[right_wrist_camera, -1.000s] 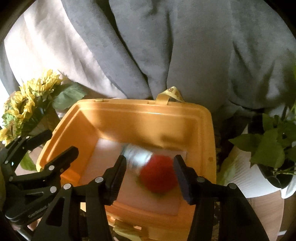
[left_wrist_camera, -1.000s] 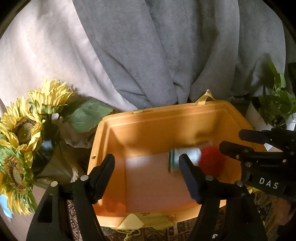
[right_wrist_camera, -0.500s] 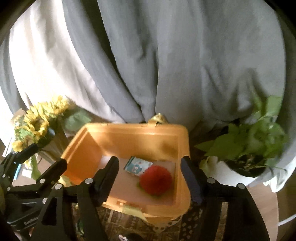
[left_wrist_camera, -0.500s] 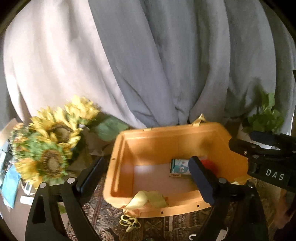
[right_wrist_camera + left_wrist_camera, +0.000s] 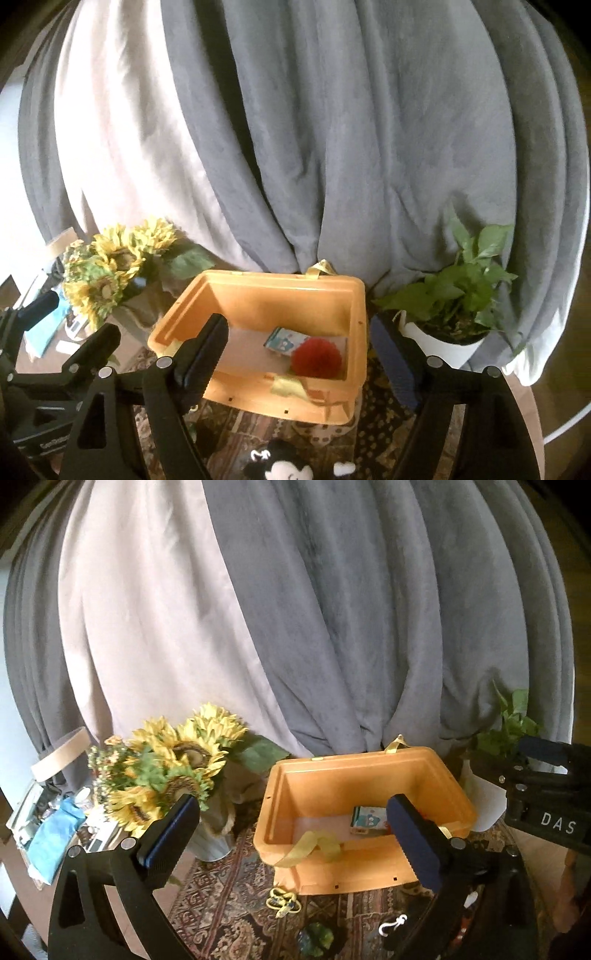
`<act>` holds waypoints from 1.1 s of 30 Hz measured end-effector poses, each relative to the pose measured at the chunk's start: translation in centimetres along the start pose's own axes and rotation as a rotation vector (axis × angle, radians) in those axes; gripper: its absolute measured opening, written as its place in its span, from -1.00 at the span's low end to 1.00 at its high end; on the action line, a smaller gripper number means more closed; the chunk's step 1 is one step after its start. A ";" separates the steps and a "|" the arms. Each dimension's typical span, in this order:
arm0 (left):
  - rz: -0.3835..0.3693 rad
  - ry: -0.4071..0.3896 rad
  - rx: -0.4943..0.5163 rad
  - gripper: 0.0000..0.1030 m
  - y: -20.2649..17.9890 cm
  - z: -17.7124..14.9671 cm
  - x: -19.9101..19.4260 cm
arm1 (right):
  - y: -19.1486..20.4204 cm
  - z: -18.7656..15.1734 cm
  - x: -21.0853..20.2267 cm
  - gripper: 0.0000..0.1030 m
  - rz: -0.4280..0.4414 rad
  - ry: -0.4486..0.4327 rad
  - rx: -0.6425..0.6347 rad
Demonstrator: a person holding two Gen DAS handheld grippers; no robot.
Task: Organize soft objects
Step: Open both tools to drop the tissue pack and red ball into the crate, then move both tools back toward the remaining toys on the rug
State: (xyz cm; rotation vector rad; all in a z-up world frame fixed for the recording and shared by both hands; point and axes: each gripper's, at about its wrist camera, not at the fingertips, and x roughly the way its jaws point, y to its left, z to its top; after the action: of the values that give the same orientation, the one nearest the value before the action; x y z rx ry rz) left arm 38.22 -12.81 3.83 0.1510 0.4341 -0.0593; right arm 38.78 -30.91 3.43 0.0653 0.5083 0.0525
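Observation:
An orange bin (image 5: 354,775) (image 5: 258,291) stands on a patterned rug. Inside it lie a red fluffy ball (image 5: 317,359) and a small teal and white packet (image 5: 287,339) (image 5: 368,816). My left gripper (image 5: 291,834) is open and empty, above and in front of the bin. My right gripper (image 5: 301,354) is open and empty, also in front of the bin. A black and white plush toy (image 5: 284,467) lies on the rug just below the right gripper. A small green soft object (image 5: 316,937) and a yellow and blue item (image 5: 283,905) lie on the rug before the bin.
A vase of sunflowers (image 5: 170,764) stands left of the bin. A potted green plant (image 5: 454,295) in a white pot stands to its right. Grey and white curtains (image 5: 295,609) hang behind. Clutter with a blue cloth (image 5: 55,834) sits far left.
Both grippers have pulled back and up from the bin, so it looks smaller and farther. The red ball and packet stay in the bin. The rug and plush toy have come into view.

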 end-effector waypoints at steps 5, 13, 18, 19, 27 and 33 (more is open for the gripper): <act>0.010 -0.024 0.008 1.00 -0.2 -1.2 -2.6 | 0.2 -1.4 -2.5 0.61 -0.011 -0.015 -0.008; 0.001 -0.061 0.030 1.00 -0.6 -3.3 -6.6 | 0.1 -4.0 -6.0 0.61 -0.041 -0.027 0.002; -0.003 -0.089 0.049 1.00 -1.0 -4.9 -9.1 | -0.2 -5.7 -8.6 0.61 -0.069 -0.046 0.029; -0.002 -0.094 0.052 1.00 -1.0 -5.2 -9.5 | -0.2 -6.0 -9.2 0.61 -0.072 -0.047 0.034; -0.043 -0.092 0.068 1.00 -1.9 -7.5 -12.3 | -0.2 -9.0 -12.5 0.61 -0.096 -0.058 0.039; -0.071 -0.054 0.093 1.00 -2.5 -9.4 -13.4 | -0.3 -11.7 -14.3 0.61 -0.102 -0.044 0.063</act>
State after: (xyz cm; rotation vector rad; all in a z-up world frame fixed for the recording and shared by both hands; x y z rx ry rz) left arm 22.00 -13.49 0.75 0.2248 0.3832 -0.1528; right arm 20.59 -31.61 0.19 0.1016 0.4686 -0.0651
